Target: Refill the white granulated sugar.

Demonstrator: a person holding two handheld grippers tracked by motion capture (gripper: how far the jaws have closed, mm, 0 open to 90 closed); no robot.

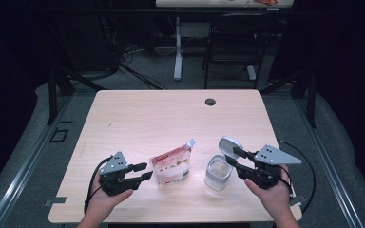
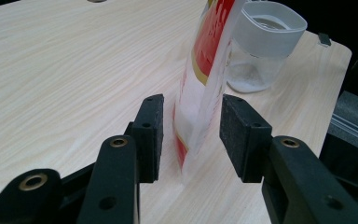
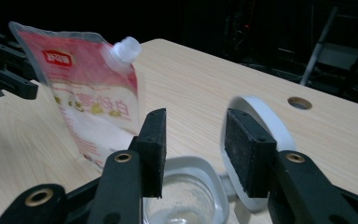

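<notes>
If the left gripper (image 1: 145, 171) clamps too low, that floppy glossy spouted pouch (image 1: 172, 164) standing mid-table between its parted jaws could buckle and tip. Right beside it sits a clear squarish plastic jar (image 1: 218, 172), hinged lid (image 1: 229, 143) up; the right gripper (image 1: 233, 156) hovers over it, jaws apart.

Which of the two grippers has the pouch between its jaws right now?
The left gripper: its open jaws flank the red-and-white pouch's edge. The right gripper hovers over the open jar.
</notes>
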